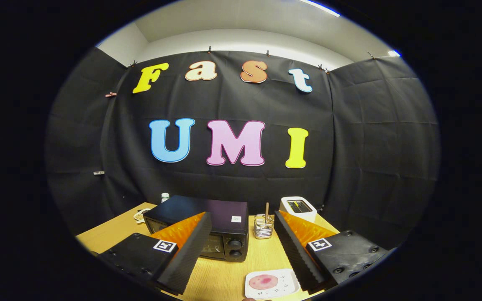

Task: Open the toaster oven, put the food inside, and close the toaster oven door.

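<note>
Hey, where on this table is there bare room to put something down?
Bare wood lies between the open claw fingers, bordered by the toaster oven, wire holder and food plate. More sits left of the oven. It is crowded at the back around the white toaster.

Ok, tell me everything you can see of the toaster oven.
The toaster oven is a black box with a glossy top bearing a small white sticker. Its door looks shut, and two round knobs sit stacked on the front beside it. It stands upright on the wooden table, just beyond the open claw, whose one finger partly hides the door.
</note>
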